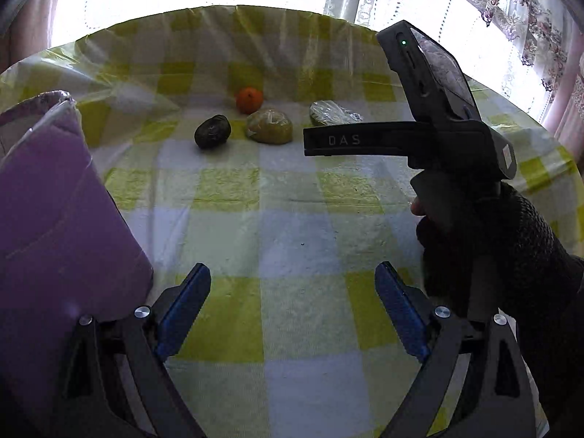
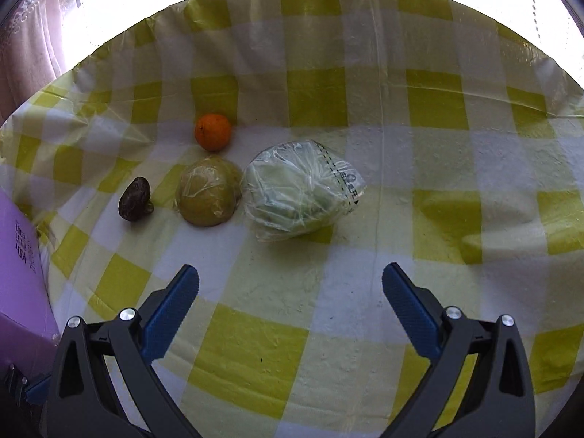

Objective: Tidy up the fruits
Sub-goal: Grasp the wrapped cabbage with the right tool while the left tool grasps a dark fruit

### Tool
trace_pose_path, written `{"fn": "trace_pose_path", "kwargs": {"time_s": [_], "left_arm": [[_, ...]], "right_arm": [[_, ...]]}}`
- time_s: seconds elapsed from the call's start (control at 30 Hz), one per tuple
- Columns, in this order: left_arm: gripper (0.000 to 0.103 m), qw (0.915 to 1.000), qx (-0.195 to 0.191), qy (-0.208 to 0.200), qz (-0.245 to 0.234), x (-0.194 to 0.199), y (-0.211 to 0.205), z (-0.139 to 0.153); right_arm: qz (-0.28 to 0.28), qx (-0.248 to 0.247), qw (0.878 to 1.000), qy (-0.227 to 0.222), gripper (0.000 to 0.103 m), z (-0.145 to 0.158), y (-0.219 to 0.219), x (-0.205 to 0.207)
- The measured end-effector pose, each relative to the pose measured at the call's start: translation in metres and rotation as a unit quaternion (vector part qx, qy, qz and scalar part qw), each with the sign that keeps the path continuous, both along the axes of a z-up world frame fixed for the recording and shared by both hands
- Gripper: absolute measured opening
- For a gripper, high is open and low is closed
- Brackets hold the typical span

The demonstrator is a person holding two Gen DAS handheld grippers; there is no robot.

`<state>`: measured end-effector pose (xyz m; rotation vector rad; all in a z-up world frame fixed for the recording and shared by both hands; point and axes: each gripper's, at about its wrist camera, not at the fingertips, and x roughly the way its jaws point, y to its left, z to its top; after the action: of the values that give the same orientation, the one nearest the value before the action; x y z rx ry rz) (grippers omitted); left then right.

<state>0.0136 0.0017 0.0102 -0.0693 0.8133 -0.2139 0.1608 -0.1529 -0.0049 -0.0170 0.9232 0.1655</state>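
Four items are gathered in a loose cluster toward the far middle of the checked tablecloth (image 2: 438,292): an orange (image 2: 212,131) lies farthest, a yellow-green fruit in cling film (image 2: 208,191) just in front of it, a dark wrinkled fruit (image 2: 134,199) to the left, and a pale green item in a clear bag (image 2: 299,189) to the right, close beside or touching the wrapped fruit. A purple box (image 1: 54,219) is seen at the near left edge of the table, and is judged to be the likely place into which the fruits are to be sorted, though its opening is not shown. The right gripper (image 2: 290,292) is held above the cloth on the near side of the cluster, its jaws spread wide and nothing between them; it appears lined up roughly with the bagged item, so a reach forward is probably intended. The left gripper (image 1: 292,292) is likewise released and empty, kept low and near beside the box, apparently in reserve. No fruit has yet been picked up.
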Motion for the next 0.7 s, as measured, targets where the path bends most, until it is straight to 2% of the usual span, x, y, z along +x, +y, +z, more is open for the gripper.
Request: {"fn": "trace_pose_path", "kwargs": {"time_s": [0.13, 0.33, 0.43, 0.47, 0.5, 0.7], "left_arm": [[0.089, 1.0, 0.0, 0.004, 0.004, 0.001, -0.001, -0.001], [0.089, 0.9999, -0.001, 0.008, 0.006, 0.0, -0.001, -0.001], [0.089, 0.9999, -0.002, 0.011, 0.005, 0.003, 0.0, -0.001], [0.089, 0.9999, -0.001, 0.012, 0.005, 0.003, -0.001, -0.001], [0.089, 0.9999, -0.001, 0.013, 0.006, 0.003, -0.001, -0.001], [0.089, 0.9998, -0.001, 0.02, 0.004, 0.008, 0.001, -0.003]], "right_arm": [[-0.009, 0.02, 1.0, 0.014, 0.099, -0.004, -0.004, 0.025], [-0.009, -0.016, 1.0, 0.021, 0.095, -0.008, 0.009, 0.054], [-0.019, -0.017, 1.0, 0.007, 0.073, -0.005, 0.007, 0.054], [-0.016, -0.006, 1.0, 0.001, 0.061, -0.004, 0.006, 0.051], [-0.019, -0.002, 1.0, -0.002, 0.057, -0.002, 0.003, 0.048], [-0.053, 0.041, 0.998, -0.006, 0.056, 0.004, -0.032, 0.006]]}}
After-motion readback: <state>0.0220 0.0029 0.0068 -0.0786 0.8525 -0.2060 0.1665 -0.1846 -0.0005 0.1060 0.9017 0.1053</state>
